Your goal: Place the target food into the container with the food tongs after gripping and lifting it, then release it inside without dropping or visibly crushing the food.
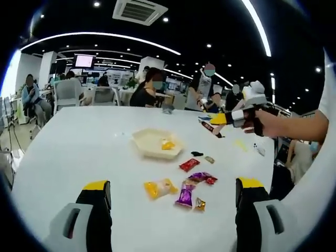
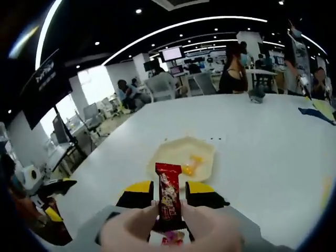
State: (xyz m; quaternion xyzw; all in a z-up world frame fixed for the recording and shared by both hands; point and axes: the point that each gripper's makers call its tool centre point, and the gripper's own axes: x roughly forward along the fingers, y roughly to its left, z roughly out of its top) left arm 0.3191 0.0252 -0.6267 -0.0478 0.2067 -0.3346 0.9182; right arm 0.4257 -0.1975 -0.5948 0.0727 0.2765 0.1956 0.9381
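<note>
In the left gripper view, the left gripper [image 1: 173, 197] hangs above the white table [image 1: 79, 142] with its two yellow-tipped jaws standing wide apart and nothing between them. Ahead of the jaws lies a scatter of wrapped snacks: a yellow packet [image 1: 160, 188] nearest, a purple packet [image 1: 186, 194] just beside it, a small red packet [image 1: 189, 165] farther on. Beyond them sits the pale container [image 1: 152, 143], with a yellow piece [image 1: 168, 145] already inside. To the upper right, well apart from this gripper, the right gripper [image 1: 223, 119] is held up in a person's hand [image 1: 265, 123] above the table; whether it holds anything cannot be told from here.

In the right gripper view, the jaws of the right gripper [image 2: 169, 195] are closed narrow on a red wrapped bar [image 2: 169, 197], which stands upright between them, its top end poking forward past the yellow tips. Straight ahead and just beyond the tips lies the container [image 2: 205, 152], the yellow piece [image 2: 191, 164] resting in it. A hand [image 2: 173, 231] shows at the base of the gripper.

The step in hand looks to be carrying the bar over the container. To do it well, I would bring the tips forward until the bar is fully over the container's hollow, lower close to its floor, then ease the jaws apart slowly, so the bar slides out rather than falls. The grip should stay only firm enough to hold the wrapper, without creasing what is inside.
</note>
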